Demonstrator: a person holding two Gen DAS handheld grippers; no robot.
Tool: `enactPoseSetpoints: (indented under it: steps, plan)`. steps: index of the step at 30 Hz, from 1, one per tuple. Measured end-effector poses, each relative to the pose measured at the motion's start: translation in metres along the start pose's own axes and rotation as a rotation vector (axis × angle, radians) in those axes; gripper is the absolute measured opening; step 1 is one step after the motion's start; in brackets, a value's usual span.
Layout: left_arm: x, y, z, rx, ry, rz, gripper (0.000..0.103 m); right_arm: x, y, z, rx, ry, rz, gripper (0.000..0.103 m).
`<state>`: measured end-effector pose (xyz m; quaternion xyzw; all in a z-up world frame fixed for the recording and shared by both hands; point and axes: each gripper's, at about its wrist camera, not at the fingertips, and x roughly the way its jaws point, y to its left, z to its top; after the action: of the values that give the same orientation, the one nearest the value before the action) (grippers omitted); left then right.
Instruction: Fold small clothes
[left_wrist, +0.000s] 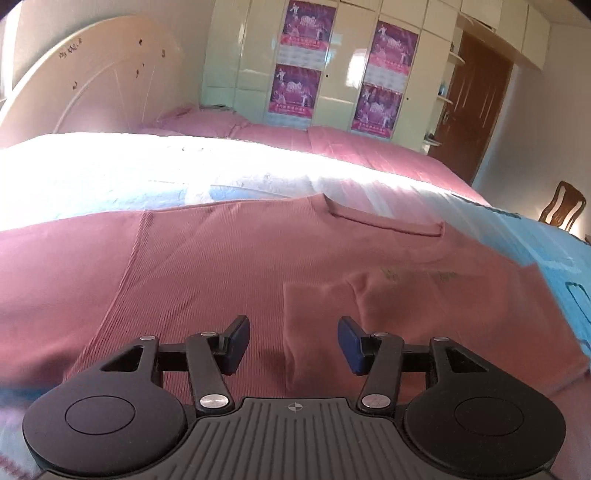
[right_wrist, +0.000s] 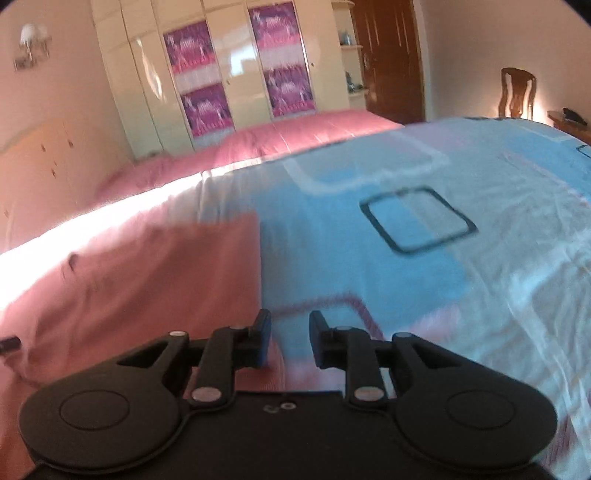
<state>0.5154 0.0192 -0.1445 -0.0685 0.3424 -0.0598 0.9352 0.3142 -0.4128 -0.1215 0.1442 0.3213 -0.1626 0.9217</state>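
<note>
lying flat: pink ribbed shirt (left_wrist: 229, 266), sleeve folded in | both hand-held grippers spread

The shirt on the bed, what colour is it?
Dusty pink, finely ribbed knit shirt; clearest in the left wrist view.

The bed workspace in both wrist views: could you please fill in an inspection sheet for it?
Surface: bed with a blue and white patterned sheet, sunlit band on the far side.
Job's things: pink top lies spread flat, neckline away from the camera; one sleeve is folded in over the front.
Clutter: nothing seen on the sheet.
Grippers: left tongs open over the top's lower part, holding nothing; right tongs open at the top's edge, holding nothing; right view blurred.
Cables: nothing seen.
Surroundings: pink bedspread, cream headboard, wardrobe with purple posters, brown door, wooden chair.
</note>
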Motion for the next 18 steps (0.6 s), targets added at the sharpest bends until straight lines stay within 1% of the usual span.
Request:
enactPoseSetpoints:
  steps: [4, 6, 7, 8, 9, 12, 13, 14, 15, 16, 17, 18]
  plan:
    - [0.03, 0.004, 0.012, -0.04, 0.04, -0.041, 0.051, 0.036, -0.006, 0.032, 0.061, -0.015, 0.061, 0.022]
    - [0.041, 0.003, 0.014, -0.057, 0.051, -0.068, 0.049, 0.062, -0.006, 0.045, 0.068, 0.007, 0.093, 0.023]
    - [0.044, 0.001, 0.015, -0.057, 0.052, -0.075, 0.03, 0.074, -0.007, 0.049, 0.079, 0.022, 0.104, 0.025]
    - [0.047, -0.001, 0.016, -0.052, 0.058, -0.086, 0.017, 0.089, -0.009, 0.053, 0.099, 0.042, 0.118, 0.026]
    - [0.049, -0.003, 0.016, -0.052, 0.061, -0.098, 0.008, 0.099, -0.011, 0.055, 0.121, 0.056, 0.131, 0.026]
    - [0.05, -0.005, 0.013, -0.048, 0.037, -0.095, 0.007, 0.125, -0.019, 0.056, 0.197, 0.105, 0.173, 0.026]
    - [0.046, -0.005, 0.012, -0.057, 0.0, -0.089, 0.006, 0.13, -0.021, 0.055, 0.213, 0.115, 0.184, 0.017]
    - [0.039, -0.003, 0.01, -0.07, -0.041, -0.094, 0.006, 0.134, -0.021, 0.055, 0.218, 0.128, 0.205, 0.006]
    - [0.033, -0.001, 0.008, -0.083, -0.084, -0.087, 0.006, 0.133, -0.018, 0.054, 0.2, 0.129, 0.227, 0.005]
    - [0.03, 0.0, 0.006, -0.084, -0.106, -0.061, 0.006, 0.127, -0.012, 0.055, 0.146, 0.094, 0.217, 0.004]
    - [0.031, 0.001, 0.004, -0.078, -0.101, -0.037, 0.006, 0.122, -0.007, 0.055, 0.107, 0.074, 0.191, 0.004]
    - [0.039, 0.003, 0.0, -0.083, -0.069, -0.019, 0.006, 0.122, -0.006, 0.053, 0.088, 0.075, 0.166, 0.004]
